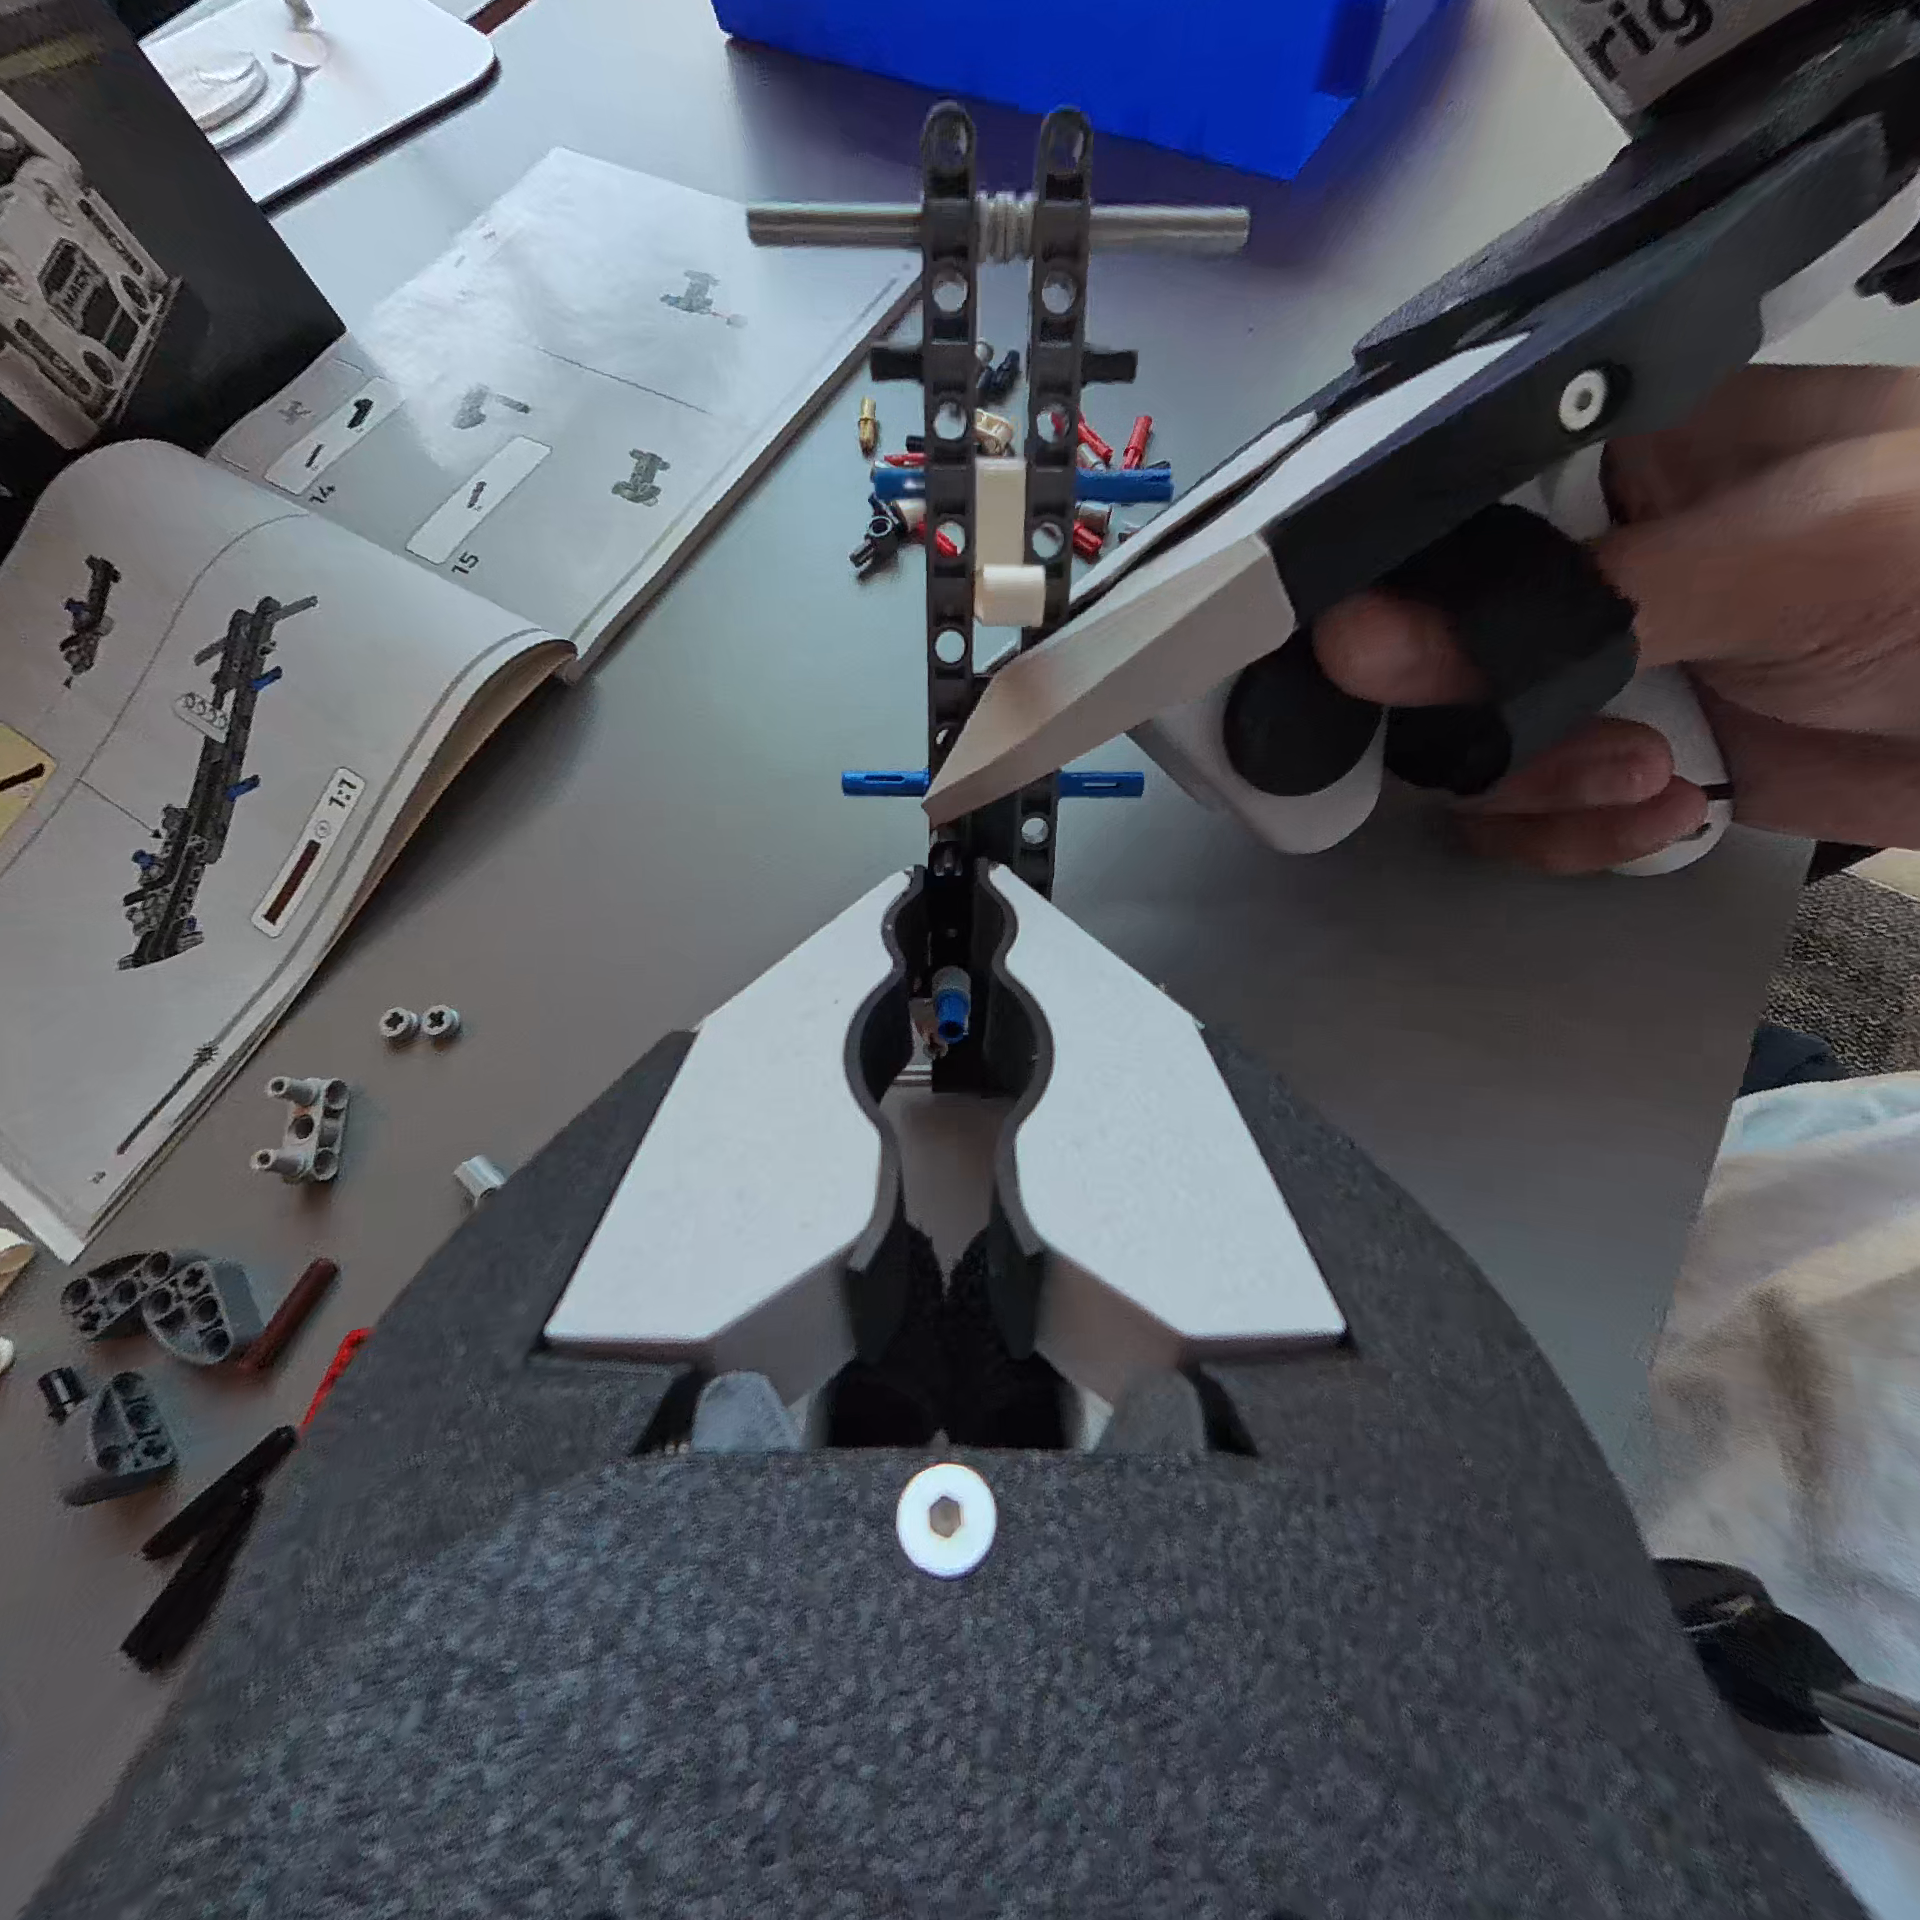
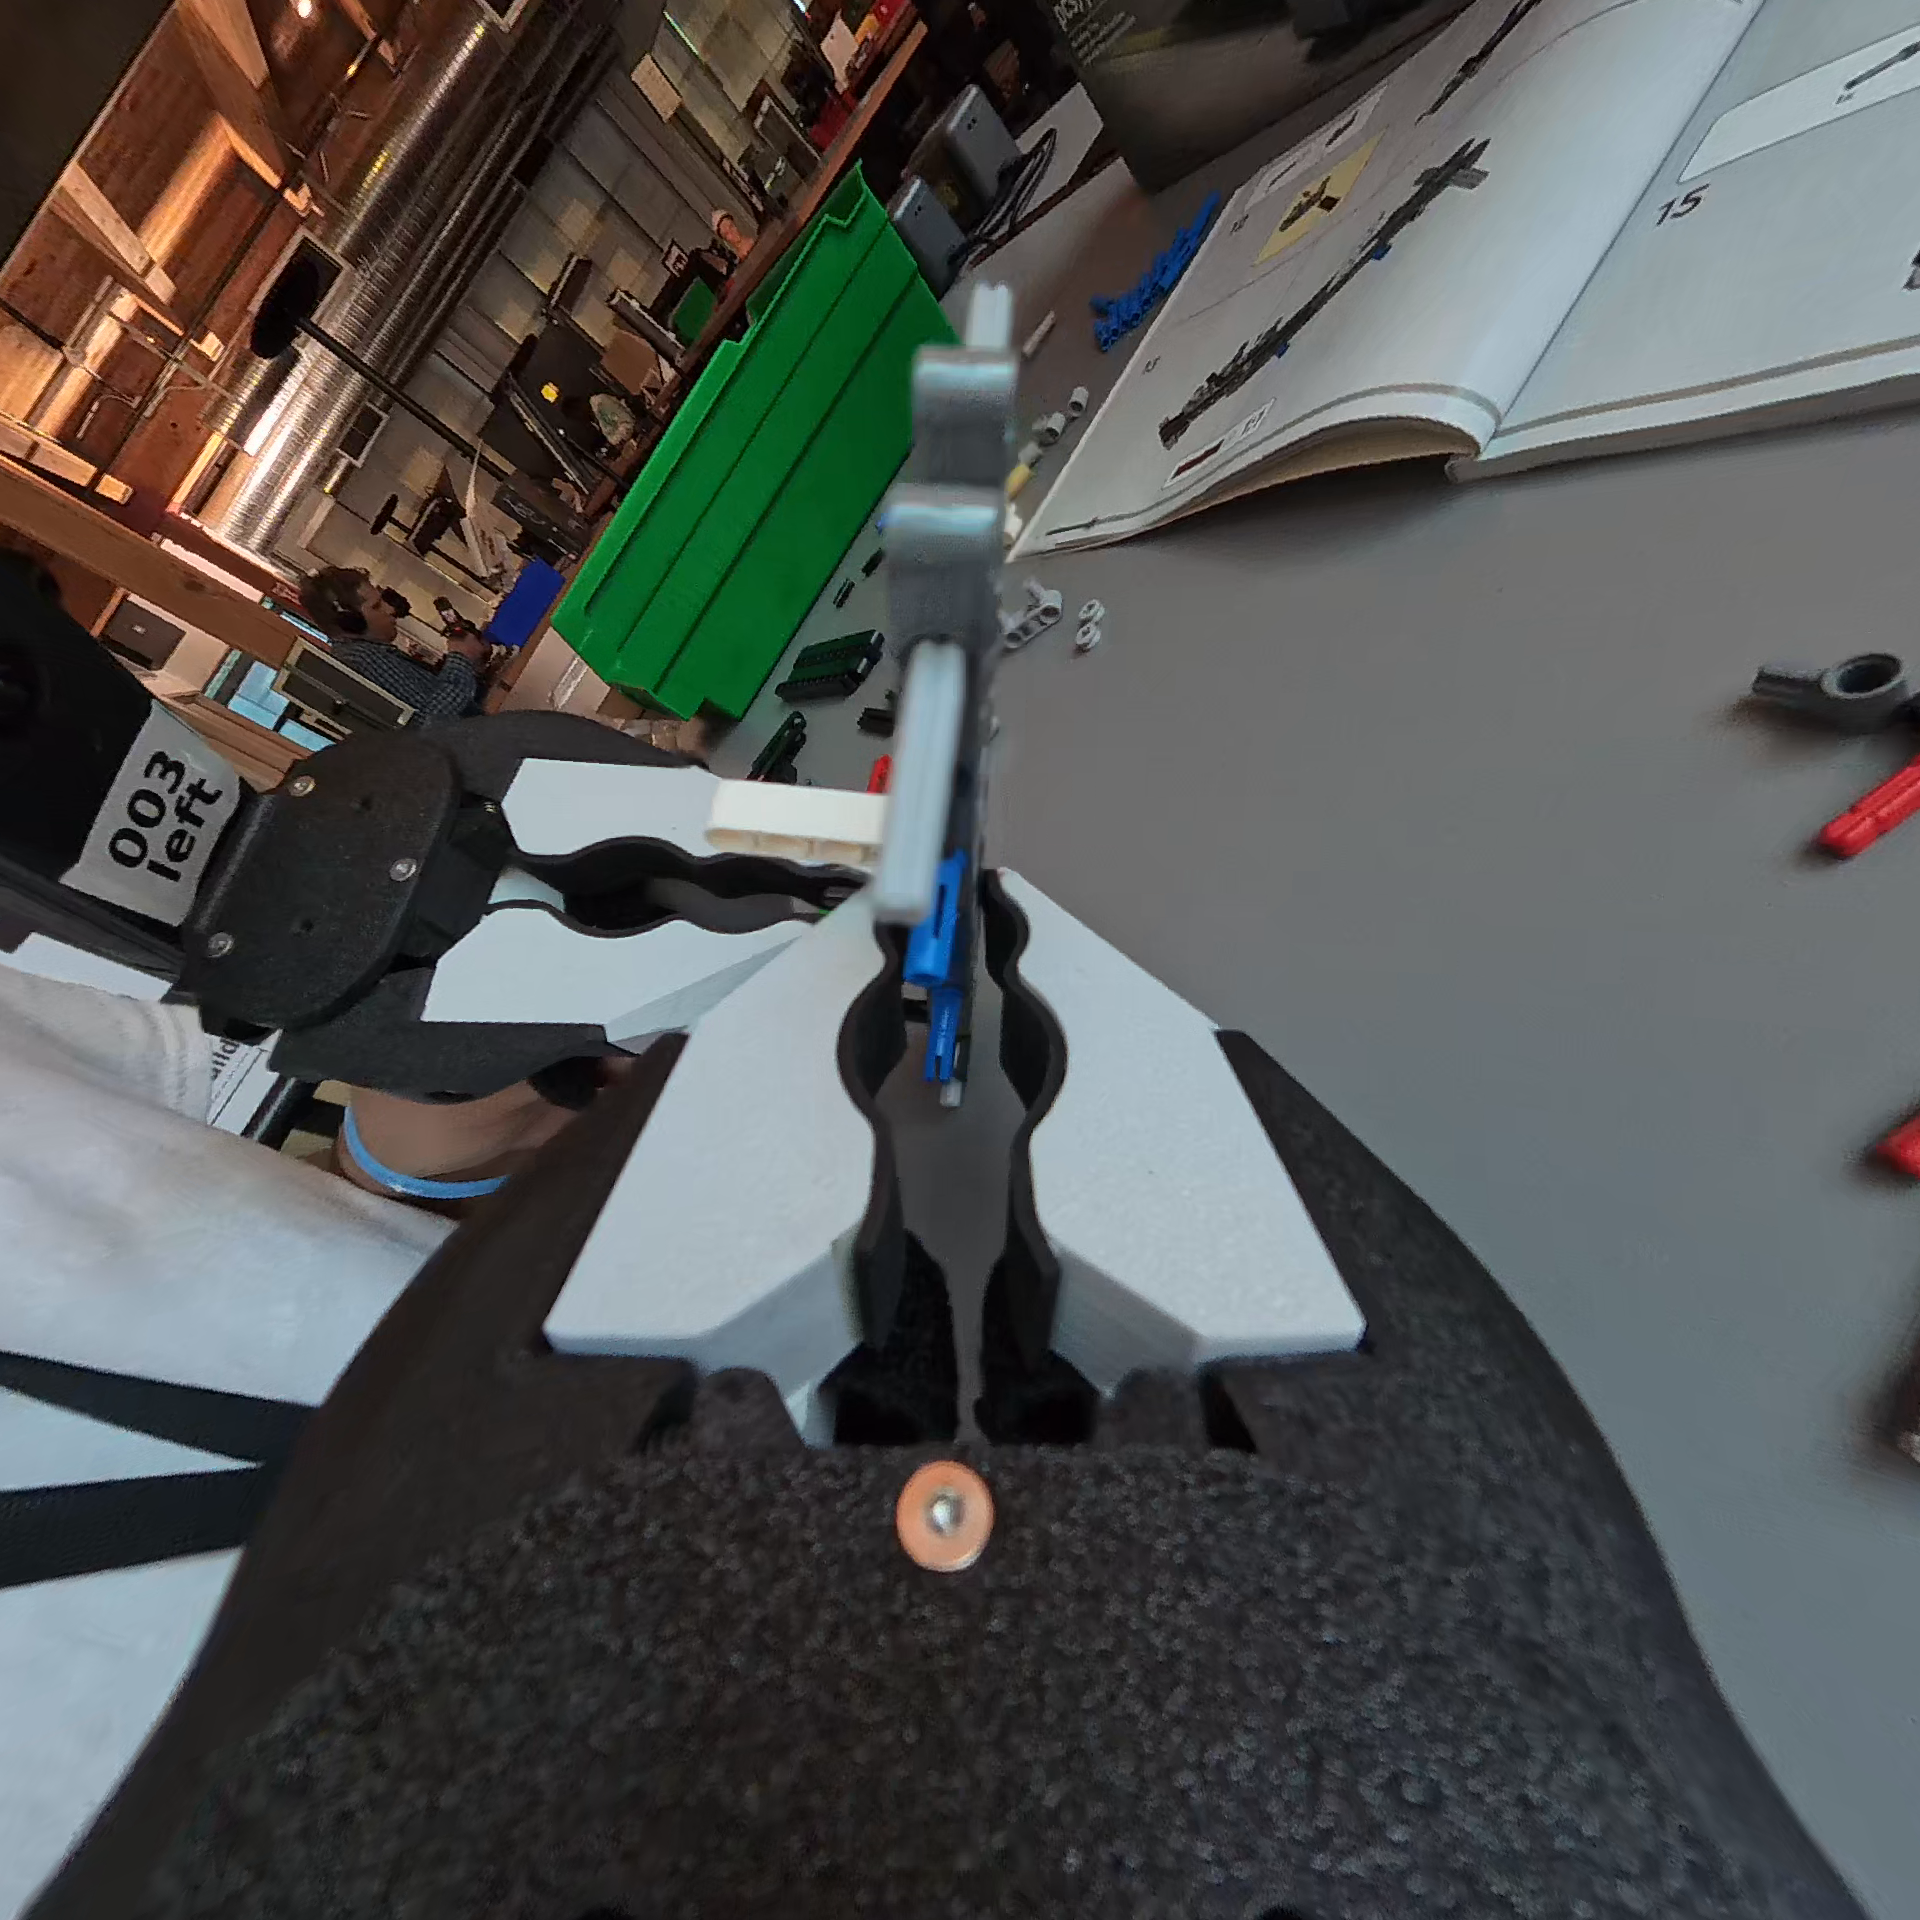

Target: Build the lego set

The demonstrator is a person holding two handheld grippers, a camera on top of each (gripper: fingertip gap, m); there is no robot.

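The left hand-held gripper (image 1: 948, 894) is closed on the near end of the frame (image 1: 1003, 499) — two long black beams side by side, held above the tabletop (image 1: 1351, 1039). Its long axis runs straight away from that gripper, toward the blue bin (image 1: 1091, 62). The right hand-held gripper (image 2: 940, 914) comes in from the side, closed on the frame near its blue pins (image 1: 883, 781). The booklet (image 1: 312, 623) lies open to the left.
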